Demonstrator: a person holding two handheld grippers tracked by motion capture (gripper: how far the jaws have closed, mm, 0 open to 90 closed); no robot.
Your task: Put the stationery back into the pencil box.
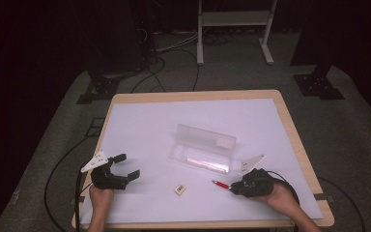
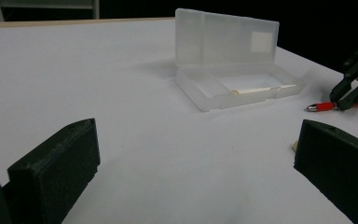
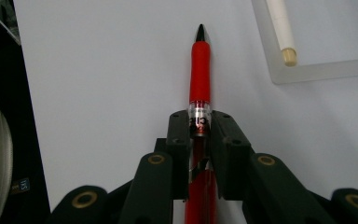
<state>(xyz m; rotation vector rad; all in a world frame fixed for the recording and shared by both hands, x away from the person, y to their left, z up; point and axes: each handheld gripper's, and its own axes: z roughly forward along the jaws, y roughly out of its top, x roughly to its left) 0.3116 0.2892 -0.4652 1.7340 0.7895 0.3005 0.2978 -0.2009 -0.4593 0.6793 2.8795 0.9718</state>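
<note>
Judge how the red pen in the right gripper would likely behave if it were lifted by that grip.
The red pen looks rigid, so it should stay straight. The right gripper pinches its smooth clear section, so it might slip or pivot. Its round barrel would probably roll if dropped on the table.

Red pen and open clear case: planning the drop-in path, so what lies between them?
Nothing: bare white mat separates the red pen from the clear case, seen in the high view.

Red pen (image 3: pixel 200 70) flat on white table; barrel between tongs (image 3: pixel 200 122)

White-covered table (image 1: pixel 140 121): case (image 1: pixel 204 149), eraser (image 1: pixel 179 188), pen (image 1: pixel 220 184)
</note>
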